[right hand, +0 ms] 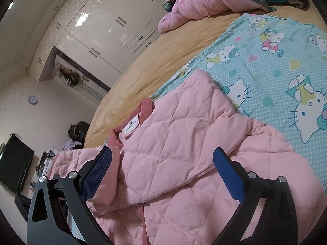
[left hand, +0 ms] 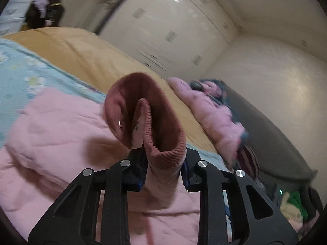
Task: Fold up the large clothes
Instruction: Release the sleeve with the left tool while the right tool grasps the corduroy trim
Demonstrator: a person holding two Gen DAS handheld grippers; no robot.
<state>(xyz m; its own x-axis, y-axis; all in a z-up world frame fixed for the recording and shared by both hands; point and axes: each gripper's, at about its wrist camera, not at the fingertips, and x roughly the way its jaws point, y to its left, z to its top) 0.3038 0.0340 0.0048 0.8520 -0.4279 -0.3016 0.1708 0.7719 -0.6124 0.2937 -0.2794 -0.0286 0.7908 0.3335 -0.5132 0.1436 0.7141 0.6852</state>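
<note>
Left wrist view is smeared, but the left gripper point(left hand: 163, 163) is clamped on the pink quilted jacket point(left hand: 61, 138), pinching a raised fold just below its darker ribbed collar point(left hand: 147, 110), which curls up above the fingers and hides the bed behind it. Two small metal snaps glint inside the curl. The fingertips themselves are buried in fabric (only the blue pad edges show). From the right wrist, the right gripper point(right hand: 163, 175) stands wide apart over the jacket, its pads touching nothing that I can make out. The jacket lies spread on a turquoise cartoon-cat sheet point(right hand: 276, 71) over a mustard bedspread point(right hand: 143, 65); its lower part is cut off by the frame. A heap of other clothes point(right hand: 204, 2) sits well apart at the far edge, half out of frame.
</note>
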